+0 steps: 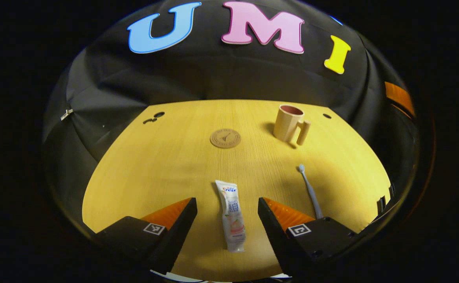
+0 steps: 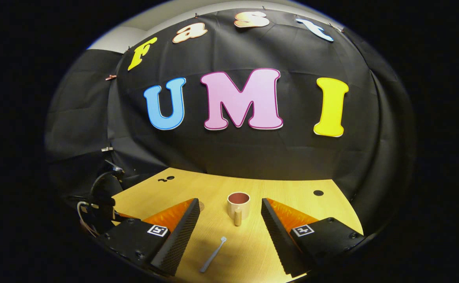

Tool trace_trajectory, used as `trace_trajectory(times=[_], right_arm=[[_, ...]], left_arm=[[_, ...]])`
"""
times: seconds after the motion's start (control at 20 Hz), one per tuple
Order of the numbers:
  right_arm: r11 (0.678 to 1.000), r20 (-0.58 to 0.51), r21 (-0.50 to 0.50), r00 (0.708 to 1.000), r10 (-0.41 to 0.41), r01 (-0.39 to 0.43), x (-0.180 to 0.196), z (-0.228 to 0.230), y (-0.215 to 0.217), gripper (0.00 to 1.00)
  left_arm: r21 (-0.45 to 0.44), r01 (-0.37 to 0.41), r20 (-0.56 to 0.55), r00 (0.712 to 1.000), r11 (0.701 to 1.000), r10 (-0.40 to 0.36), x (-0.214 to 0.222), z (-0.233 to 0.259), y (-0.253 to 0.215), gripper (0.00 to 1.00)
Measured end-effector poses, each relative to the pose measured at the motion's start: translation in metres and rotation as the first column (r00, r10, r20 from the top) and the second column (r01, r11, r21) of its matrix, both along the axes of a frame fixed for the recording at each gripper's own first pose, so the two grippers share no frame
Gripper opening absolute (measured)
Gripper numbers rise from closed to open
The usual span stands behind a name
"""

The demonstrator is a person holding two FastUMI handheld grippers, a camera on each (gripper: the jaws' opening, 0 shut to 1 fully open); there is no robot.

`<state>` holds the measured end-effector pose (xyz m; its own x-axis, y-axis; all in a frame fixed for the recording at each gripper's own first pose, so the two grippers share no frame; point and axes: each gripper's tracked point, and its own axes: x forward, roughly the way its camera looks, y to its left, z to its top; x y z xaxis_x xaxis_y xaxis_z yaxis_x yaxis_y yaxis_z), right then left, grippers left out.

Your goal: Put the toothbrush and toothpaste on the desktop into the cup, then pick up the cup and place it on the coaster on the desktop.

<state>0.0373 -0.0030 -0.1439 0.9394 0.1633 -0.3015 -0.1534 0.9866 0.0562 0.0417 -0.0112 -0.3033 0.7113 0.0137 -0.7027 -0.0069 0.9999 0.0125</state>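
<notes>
Flat on the bench (image 1: 166,165), the toothpaste (image 1: 232,215) lies lengthwise in the gap of the left claw (image 1: 227,208), cap end toward the camera, touching neither of the claw's fingers. That claw stands wide and holds nothing. At about 2 o'clock from the tube lies the toothbrush (image 1: 310,190), bristle head pointing away, its handle end running behind the right-hand finger. Farther off, at 1 o'clock from the tube, the cup (image 1: 288,123) stands upright with its handle on the near right side. The round coaster (image 1: 225,138) sits at 12 o'clock from the tube, to the left of the cup and well apart from it.

In the right gripper view, the cup (image 2: 238,204) stands upright at 12 o'clock, seen between the fingers of the right claw (image 2: 229,212), handle facing the camera. The toothbrush (image 2: 212,255) lies nearer, at about 7 o'clock from the cup, head toward it. This claw too is wide, with nothing in it. The coaster's edge (image 2: 201,205) peeks out just beside the left-hand finger.
</notes>
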Motion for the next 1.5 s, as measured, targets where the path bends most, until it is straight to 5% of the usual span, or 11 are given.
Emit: trace_trajectory(times=[0.4, 0.7, 0.85, 1.05, 1.2, 1.5], right_arm=[[1.000, -0.054, 0.006, 0.999, 0.007, -0.007, -0.002, -0.023, -0.017, 0.97], [1.000, -0.084, 0.007, 0.996, 0.013, -0.012, -0.002, -0.034, -0.021, 0.97], [1.000, -0.103, 0.012, 0.995, 0.016, -0.015, -0.003, -0.041, -0.021, 0.98], [1.000, -0.156, 0.021, 0.987, 0.026, -0.023, -0.006, -0.057, -0.010, 0.99], [1.000, -0.227, 0.012, 0.974, 0.015, -0.012, -0.011, -0.080, -0.007, 0.99], [1.000, -0.365, 0.001, 0.931, 0.014, -0.014, -0.019, -0.125, 0.020, 1.00]], left_arm=[[0.075, -0.034, -0.146, 0.988, 0.997, 0.044, 0.014, -0.056, 0.002, 0.96], [-0.002, -0.118, -0.202, 0.973, 0.993, 0.115, 0.009, -0.071, 0.007, 0.93], [-0.003, -0.080, -0.217, 0.973, 0.997, 0.077, 0.008, -0.073, 0.005, 0.91], [-0.006, -0.023, -0.225, 0.974, 1.000, 0.021, 0.011, -0.073, 0.002, 0.77], [-0.021, -0.006, -0.230, 0.973, 1.000, 0.001, 0.013, -0.077, 0.005, 0.49], [-0.092, 0.086, -0.242, 0.964, 0.992, -0.106, 0.008, -0.072, 0.007, 0.38]])
